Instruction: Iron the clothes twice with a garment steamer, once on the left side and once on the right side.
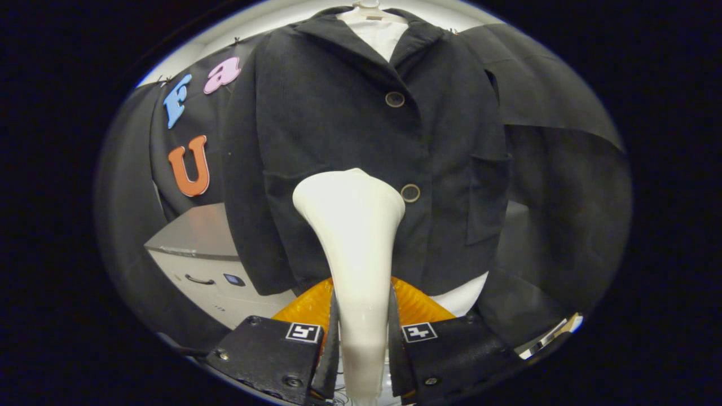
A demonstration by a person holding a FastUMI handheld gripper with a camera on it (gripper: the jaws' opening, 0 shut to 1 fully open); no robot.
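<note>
Steamer [352,237] stands upright between the gripper [361,338] fingers, which are closed on its handle from both sides. Going left to right: a grey cabinet [197,254], then the steamer's head just ahead of the fingers, facing the dark jacket [361,129] hanging beyond. The head sits near the jacket's middle, by the lower button [410,193].
</note>
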